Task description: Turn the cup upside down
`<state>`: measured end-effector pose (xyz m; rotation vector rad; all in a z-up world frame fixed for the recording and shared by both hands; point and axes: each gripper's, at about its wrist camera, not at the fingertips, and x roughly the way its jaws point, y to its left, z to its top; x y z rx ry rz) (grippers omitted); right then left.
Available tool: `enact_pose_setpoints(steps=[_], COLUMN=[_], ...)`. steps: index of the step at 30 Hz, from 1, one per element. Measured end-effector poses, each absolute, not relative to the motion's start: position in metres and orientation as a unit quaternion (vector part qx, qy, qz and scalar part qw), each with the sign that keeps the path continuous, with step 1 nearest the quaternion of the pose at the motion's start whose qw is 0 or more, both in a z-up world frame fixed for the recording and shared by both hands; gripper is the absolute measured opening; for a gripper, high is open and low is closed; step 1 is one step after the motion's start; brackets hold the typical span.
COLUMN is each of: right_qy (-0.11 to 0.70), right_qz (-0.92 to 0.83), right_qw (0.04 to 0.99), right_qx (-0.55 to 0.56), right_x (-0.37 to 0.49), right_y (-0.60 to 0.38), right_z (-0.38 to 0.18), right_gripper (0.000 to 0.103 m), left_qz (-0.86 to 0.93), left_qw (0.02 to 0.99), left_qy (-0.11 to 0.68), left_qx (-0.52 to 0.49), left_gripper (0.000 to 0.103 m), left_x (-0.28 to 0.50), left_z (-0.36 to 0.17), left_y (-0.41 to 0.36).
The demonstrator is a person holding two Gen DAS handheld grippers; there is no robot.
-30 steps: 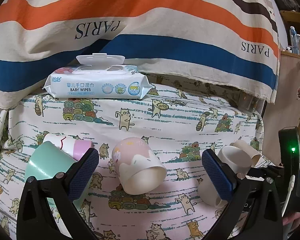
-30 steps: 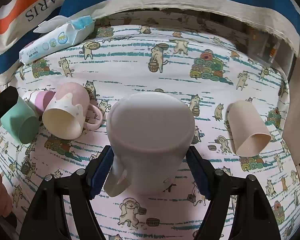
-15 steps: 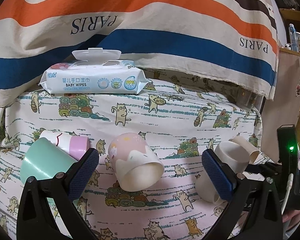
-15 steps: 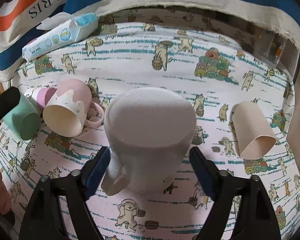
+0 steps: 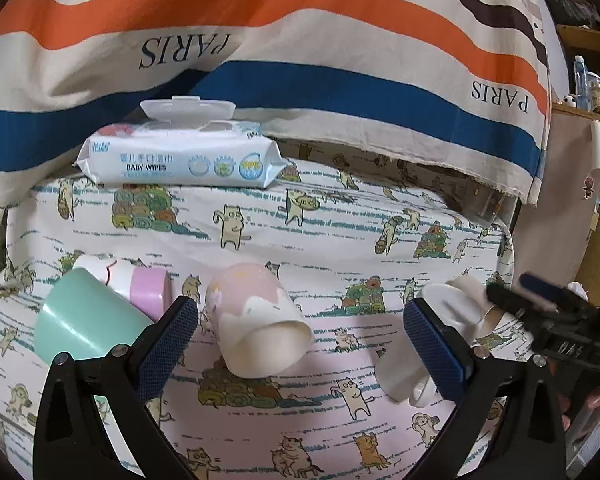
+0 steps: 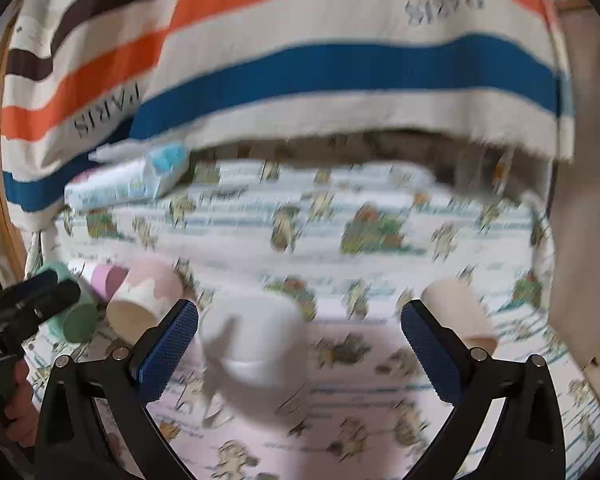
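White handled mug (image 6: pixel 256 344) stands base-up on the cat-print cloth (image 5: pixel 340 240), between the spread blue pads of the right gripper (image 6: pixel 299 344), touching neither: flip looks done for this one, though that view is motion-blurred. Left gripper (image 5: pixel 300 344) is also wide apart, empty, with the pink-and-cream mug (image 5: pixel 256 320) lying on its side between its fingers, likely next. Also on their sides: mint-green cup (image 5: pixel 84 328) at 9 o'clock, pink-white cup (image 5: pixel 140 284) behind it, beige cup (image 6: pixel 458 316) at 3 o'clock in the right view. Readable text: "BABY WIPES" on the blue-white wipes pack (image 5: pixel 180 160); "PARIS", upside down, on the striped fabric (image 5: pixel 300 40).
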<state>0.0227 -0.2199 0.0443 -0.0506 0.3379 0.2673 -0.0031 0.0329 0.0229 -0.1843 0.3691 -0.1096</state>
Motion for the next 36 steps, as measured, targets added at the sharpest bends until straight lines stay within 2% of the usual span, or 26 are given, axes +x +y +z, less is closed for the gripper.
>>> enact_pose_setpoints(steps=[4, 12, 28, 36], right_qy=[0.128, 0.142, 0.141, 0.139], right_qz=[0.124, 0.126, 0.107, 0.103], right_qw=[0.983, 0.982, 0.984, 0.984], right_qx=[-0.034, 0.019, -0.034, -0.030], right_x=[0.019, 0.029, 0.025, 0.023], right_y=[-0.233, -0.264, -0.243, -0.245], right_z=[0.043, 0.021, 0.007, 0.007], right_gripper=[0.102, 0.102, 0.102, 0.102], left_qz=[-0.059, -0.048, -0.032, -0.012], left_qw=[0.981, 0.991, 0.987, 0.989], left_qy=[0.170, 0.122, 0.154, 0.145], left_qx=[-0.076, -0.034, -0.002, 0.005], left_gripper=[0.102, 0.102, 0.102, 0.102], left_x=[-0.008, -0.022, -0.009, -0.013], left_z=[0.020, 0.016, 0.001, 0.001], left_y=[0.023, 0.005, -0.008, -0.009])
